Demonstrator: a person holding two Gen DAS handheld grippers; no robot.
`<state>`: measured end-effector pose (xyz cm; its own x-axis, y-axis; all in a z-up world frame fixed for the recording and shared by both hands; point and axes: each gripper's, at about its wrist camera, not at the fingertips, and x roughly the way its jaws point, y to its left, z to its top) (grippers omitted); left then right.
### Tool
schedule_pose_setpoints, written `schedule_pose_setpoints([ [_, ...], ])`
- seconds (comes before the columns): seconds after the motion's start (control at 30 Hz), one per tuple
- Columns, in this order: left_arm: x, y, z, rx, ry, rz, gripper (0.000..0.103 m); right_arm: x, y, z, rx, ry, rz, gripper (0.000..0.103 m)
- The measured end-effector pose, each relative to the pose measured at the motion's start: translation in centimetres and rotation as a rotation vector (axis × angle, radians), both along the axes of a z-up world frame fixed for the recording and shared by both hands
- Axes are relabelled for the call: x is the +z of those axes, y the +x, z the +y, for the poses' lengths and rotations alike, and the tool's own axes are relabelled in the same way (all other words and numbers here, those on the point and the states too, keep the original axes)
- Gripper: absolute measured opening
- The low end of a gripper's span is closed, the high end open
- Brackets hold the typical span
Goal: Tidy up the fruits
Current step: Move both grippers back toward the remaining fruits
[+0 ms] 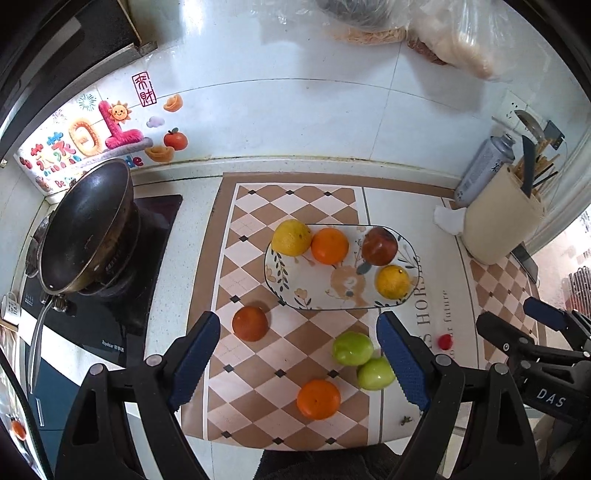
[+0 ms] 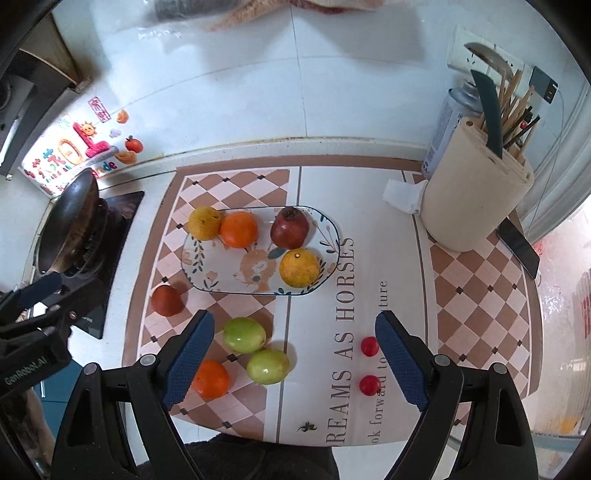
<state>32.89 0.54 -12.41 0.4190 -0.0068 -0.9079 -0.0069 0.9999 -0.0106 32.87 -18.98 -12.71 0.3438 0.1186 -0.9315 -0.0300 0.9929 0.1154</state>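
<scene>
A patterned oval plate [image 1: 317, 295] [image 2: 221, 269] holds two yellow citrus fruits [image 1: 291, 238] [image 2: 299, 268], an orange [image 1: 329, 246] [image 2: 239, 229] and a red pomegranate [image 1: 379, 246] [image 2: 290, 228]. On the mat lie a dark red-orange fruit [image 1: 250, 323] [image 2: 167, 300], two green apples [image 1: 352, 348] [image 2: 244, 334], an orange [image 1: 318, 399] [image 2: 210, 379] and two small red fruits [image 2: 369, 346]. My left gripper [image 1: 299, 362] is open and empty above the loose fruits. My right gripper [image 2: 295, 362] is open and empty, with one green apple [image 2: 267, 366] between its fingers in view.
A black wok [image 1: 86, 229] sits on a stove at the left. A beige utensil holder [image 2: 476, 195] with a knife, a spray can [image 2: 448, 122] and crumpled tissue [image 2: 400, 194] stand at the right. A phone [image 2: 517, 247] lies beside the holder. Plastic bags [image 1: 443, 33] hang on the wall.
</scene>
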Motion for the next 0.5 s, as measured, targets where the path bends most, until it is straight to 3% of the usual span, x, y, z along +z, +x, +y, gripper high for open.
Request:
schedule_pose_setpoints([
  [0.23, -0.6, -0.5, 0.7, 0.019, 0.0, 0.017, 0.087, -0.2, -0.4, 0.2, 0.007, 0.067, 0.019, 0.091],
  [0.3, -1.8, -0.2, 0.7, 0.006, 0.0, 0.054, 0.09, -2.4, -0.1, 0.5, 0.021, 0.074, 0.068, 0.091],
  [0.37, -3.6, 0.0, 0.7, 0.0, 0.025, 0.091, 0.101, -5.2, 0.2, 0.8, 0.033, 0.085, 0.125, 0.091],
  [0.5, -8.5, 0.2, 0.7, -0.005, 0.092, 0.189, 0.101, -12.2, 0.5, 1.5, 0.04, 0.11, 0.282, 0.091],
])
